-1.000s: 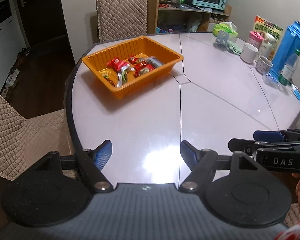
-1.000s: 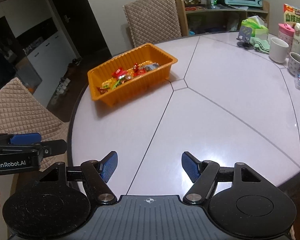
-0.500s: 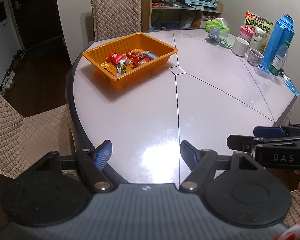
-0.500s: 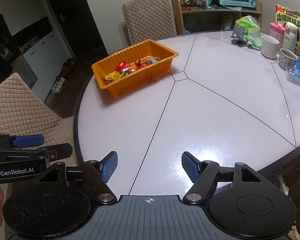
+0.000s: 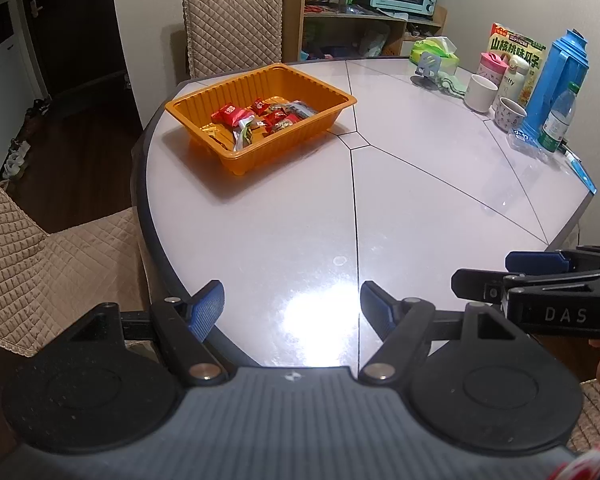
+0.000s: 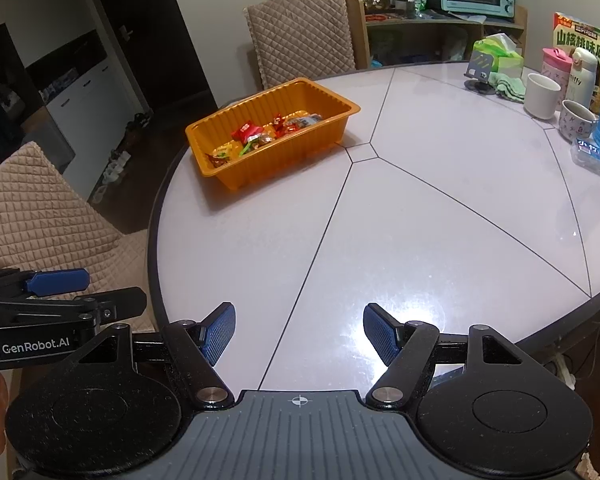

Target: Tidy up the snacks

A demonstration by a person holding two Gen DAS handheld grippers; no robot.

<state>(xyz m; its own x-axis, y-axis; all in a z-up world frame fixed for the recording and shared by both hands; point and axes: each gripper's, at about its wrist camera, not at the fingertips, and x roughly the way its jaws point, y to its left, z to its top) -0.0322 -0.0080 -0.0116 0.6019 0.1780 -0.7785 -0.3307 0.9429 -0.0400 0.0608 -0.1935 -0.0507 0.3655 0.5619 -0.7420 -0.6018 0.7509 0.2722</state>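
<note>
Both claws hang wide open with nothing between their pads: my left claw (image 5: 292,312) over the near edge of the table (image 5: 420,216), my right claw (image 6: 299,334) just beside it. Ahead and to the left of both, well apart from them, sits the orange tray (image 5: 284,148), and the wrapped snacks (image 5: 260,118) lie piled inside it. Straight ahead of my claws the table is bare; I see no loose snack left out. Far off to the right stand cups, a blue flask (image 5: 556,84) and a big snack bag (image 5: 516,48), untouched. I judge the gathering done, or nearly.
</note>
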